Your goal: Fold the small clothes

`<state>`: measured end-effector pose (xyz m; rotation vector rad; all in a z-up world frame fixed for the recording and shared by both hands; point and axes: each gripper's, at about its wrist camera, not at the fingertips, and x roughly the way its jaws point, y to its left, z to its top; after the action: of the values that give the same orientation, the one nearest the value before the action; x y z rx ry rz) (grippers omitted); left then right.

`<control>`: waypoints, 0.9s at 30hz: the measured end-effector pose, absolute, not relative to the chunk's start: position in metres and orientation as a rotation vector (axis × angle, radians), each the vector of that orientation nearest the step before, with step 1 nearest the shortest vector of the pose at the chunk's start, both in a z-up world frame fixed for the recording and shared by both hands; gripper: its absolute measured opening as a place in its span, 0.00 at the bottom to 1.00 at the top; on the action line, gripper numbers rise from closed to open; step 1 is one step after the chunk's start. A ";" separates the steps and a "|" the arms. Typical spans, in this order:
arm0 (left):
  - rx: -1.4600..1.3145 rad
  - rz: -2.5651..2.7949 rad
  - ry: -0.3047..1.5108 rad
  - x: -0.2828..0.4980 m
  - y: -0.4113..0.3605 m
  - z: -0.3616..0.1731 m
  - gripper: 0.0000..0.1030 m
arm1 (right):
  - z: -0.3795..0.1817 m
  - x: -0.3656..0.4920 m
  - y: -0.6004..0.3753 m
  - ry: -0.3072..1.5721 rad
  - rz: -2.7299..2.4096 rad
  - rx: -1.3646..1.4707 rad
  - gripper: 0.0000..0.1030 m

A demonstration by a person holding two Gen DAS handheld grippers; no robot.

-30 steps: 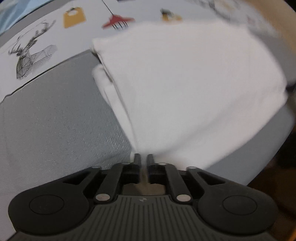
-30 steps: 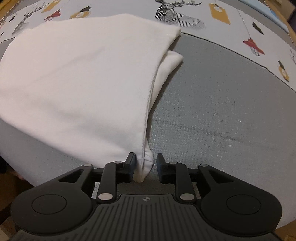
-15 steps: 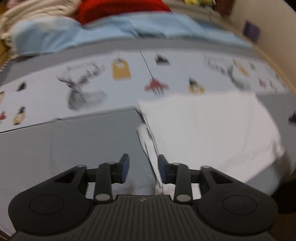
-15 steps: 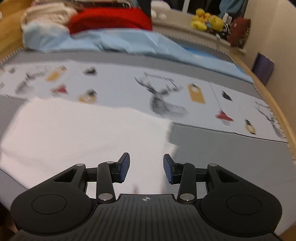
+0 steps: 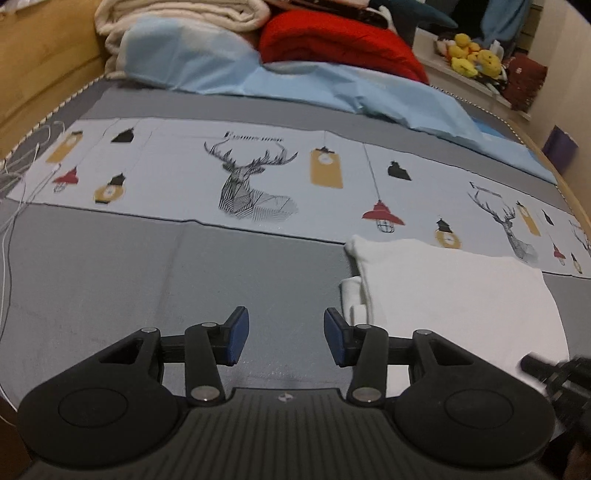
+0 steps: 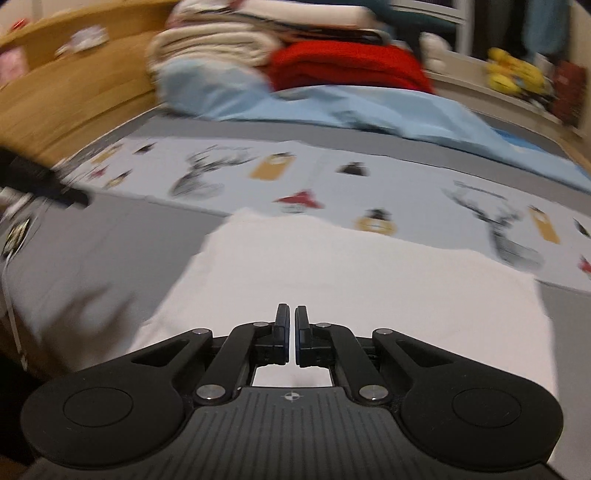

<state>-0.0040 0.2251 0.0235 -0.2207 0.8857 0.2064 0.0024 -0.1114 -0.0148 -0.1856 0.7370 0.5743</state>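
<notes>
A folded white garment [image 5: 454, 291] lies flat on the grey bed cover, with a small flap sticking out at its left edge. My left gripper [image 5: 284, 332] is open and empty, above the grey cover just left of the garment. In the right wrist view the garment [image 6: 351, 269] fills the middle. My right gripper [image 6: 290, 325] is shut with nothing between its fingers, held above the garment's near part. The right gripper's black body shows at the left view's right edge [image 5: 554, 373].
A printed strip with deer and lanterns [image 5: 255, 184] runs across the bed behind the garment. Further back lie a light blue sheet [image 5: 332, 85], a red blanket [image 5: 332, 40] and cream blankets [image 5: 177, 14]. A wooden bed frame [image 5: 40, 66] rises at left. White cables [image 5: 14, 184] lie at the left edge.
Both grippers let go of the white garment and pulled back and up. The left gripper opened wide and shifted left of the garment. The right gripper opened, then shut empty.
</notes>
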 end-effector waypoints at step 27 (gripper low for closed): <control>-0.215 0.230 0.933 0.007 0.252 0.005 0.48 | -0.105 -0.057 0.037 0.712 0.948 -0.666 0.34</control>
<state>0.0070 0.2520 0.0048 -0.2150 0.9331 0.2304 -0.0569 0.0373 -0.1049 -0.6662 0.7117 0.9479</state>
